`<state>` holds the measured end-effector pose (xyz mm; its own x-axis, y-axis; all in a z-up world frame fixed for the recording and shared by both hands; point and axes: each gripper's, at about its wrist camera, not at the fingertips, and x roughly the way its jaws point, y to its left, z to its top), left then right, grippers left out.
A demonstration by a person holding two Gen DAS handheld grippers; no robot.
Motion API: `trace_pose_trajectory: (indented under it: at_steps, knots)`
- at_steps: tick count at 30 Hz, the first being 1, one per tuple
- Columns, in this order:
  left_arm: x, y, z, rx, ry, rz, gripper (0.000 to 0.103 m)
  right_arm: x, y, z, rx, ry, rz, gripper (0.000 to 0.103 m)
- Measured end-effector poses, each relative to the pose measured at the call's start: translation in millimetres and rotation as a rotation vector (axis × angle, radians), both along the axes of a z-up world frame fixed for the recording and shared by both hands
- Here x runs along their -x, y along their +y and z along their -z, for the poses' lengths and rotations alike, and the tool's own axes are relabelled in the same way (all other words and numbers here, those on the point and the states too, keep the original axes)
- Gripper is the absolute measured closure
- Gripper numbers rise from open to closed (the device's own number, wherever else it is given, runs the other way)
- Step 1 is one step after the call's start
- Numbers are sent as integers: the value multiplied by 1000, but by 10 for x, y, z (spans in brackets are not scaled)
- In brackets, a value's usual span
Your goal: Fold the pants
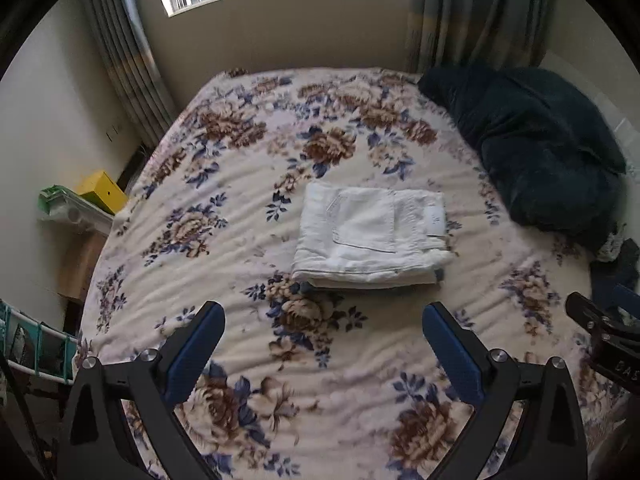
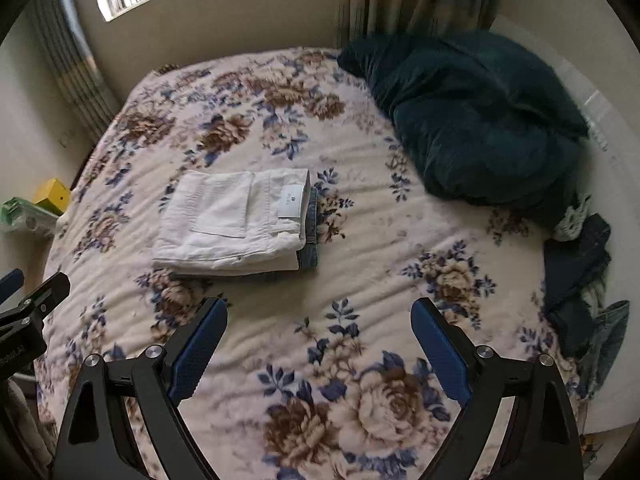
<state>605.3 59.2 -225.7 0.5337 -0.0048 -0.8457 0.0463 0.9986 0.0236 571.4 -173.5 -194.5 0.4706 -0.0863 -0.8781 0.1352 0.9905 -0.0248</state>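
Note:
White pants (image 1: pixel 368 236) lie folded into a neat rectangle in the middle of the floral bed, back pocket and label facing up. The right wrist view shows the white pants (image 2: pixel 232 222) stacked on folded blue jeans (image 2: pixel 310 236), whose edge peeks out on the right. My left gripper (image 1: pixel 323 320) hovers open above the bedspread, just short of the stack's near edge, with nothing between its fingers. My right gripper (image 2: pixel 319 316) is also open and empty, nearer than the stack and to its right.
A dark blue-green blanket (image 2: pixel 472 120) is heaped at the bed's far right. Dark clothes (image 2: pixel 576 280) lie crumpled at the right edge. A yellow box (image 1: pixel 102 191) sits on a shelf left of the bed. Curtains and a window stand behind the floral bedspread (image 1: pixel 224 240).

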Motion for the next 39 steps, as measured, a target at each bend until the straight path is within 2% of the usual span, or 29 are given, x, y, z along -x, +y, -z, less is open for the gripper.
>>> trace_pose_trajectory:
  at_steps: [4, 9, 17, 29, 35, 39]
  knots:
    - [501, -18, -477, -19, -51, 9, 2, 496, 62, -511, -15, -43, -11, 8]
    - [1004, 22, -920, 19, -70, 0, 2, 1135, 149, -1170, -14, -107, -54, 8]
    - [1718, 5, -1579, 17, -141, -2, 2, 2044, 209, -1966, -33, -173, -119, 8]
    - [2368, -29, -2150, -6, -231, -19, 2, 2887, 206, -2784, -69, -252, -138, 8]
    - [2499, -57, -2288, -12, -267, -21, 2, 3028, 176, -2976, -77, -271, -149, 8]
    - [2526, -80, -2286, -12, -264, -20, 2, 3018, 156, -2969, -87, -264, -151, 8]
